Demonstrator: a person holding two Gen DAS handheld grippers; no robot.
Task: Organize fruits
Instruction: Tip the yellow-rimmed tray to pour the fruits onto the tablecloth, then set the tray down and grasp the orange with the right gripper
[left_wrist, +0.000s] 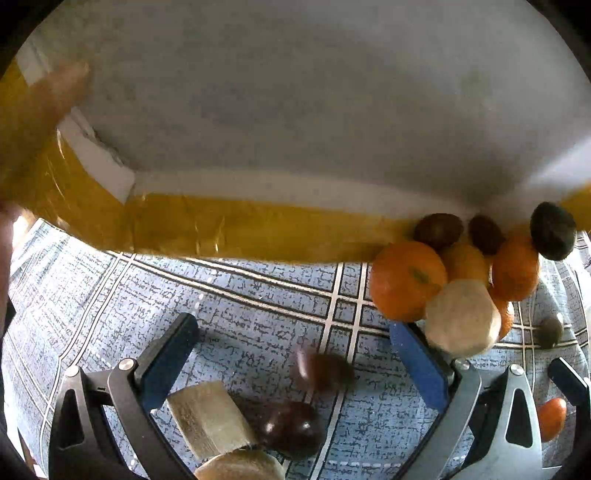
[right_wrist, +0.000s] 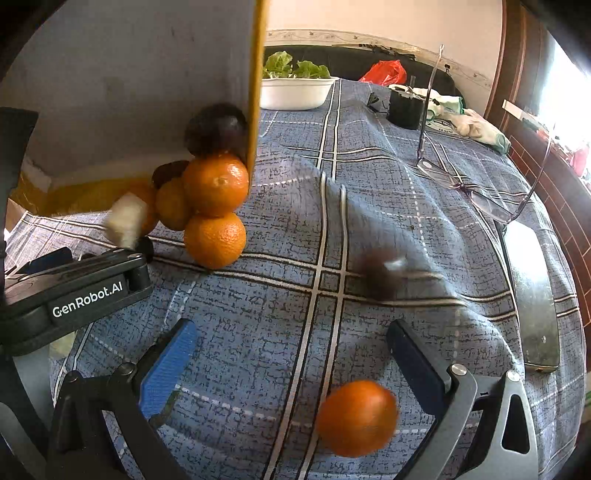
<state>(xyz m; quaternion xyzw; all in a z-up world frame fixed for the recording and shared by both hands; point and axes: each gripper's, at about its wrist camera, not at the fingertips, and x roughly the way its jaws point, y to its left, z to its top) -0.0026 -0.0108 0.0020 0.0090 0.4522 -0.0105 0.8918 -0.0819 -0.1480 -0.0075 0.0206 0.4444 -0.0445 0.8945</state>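
A white foam box (left_wrist: 295, 92) with yellow tape (left_wrist: 221, 229) is tipped up on the blue checked cloth, and fruit spills from its corner. Oranges (left_wrist: 406, 280), dark plums (left_wrist: 437, 229) and a pale peeled piece (left_wrist: 461, 317) pile there; the pile also shows in the right wrist view (right_wrist: 216, 184). My left gripper (left_wrist: 295, 354) is open over a dark plum (left_wrist: 291, 428), a blurred rolling plum (left_wrist: 321, 371) and pale cut pieces (left_wrist: 210, 417). My right gripper (right_wrist: 291, 354) is open with an orange (right_wrist: 356, 417) between its fingers, untouched. Another blurred plum (right_wrist: 380, 273) rolls ahead.
A white bowl of lettuce (right_wrist: 295, 92) stands at the far side. A black cup (right_wrist: 406, 107), a red bag (right_wrist: 384, 72), cloths (right_wrist: 476, 125), eyeglasses (right_wrist: 480, 192) and a metal cleaver blade (right_wrist: 532, 295) lie to the right. The left gripper's body (right_wrist: 74, 295) is at left.
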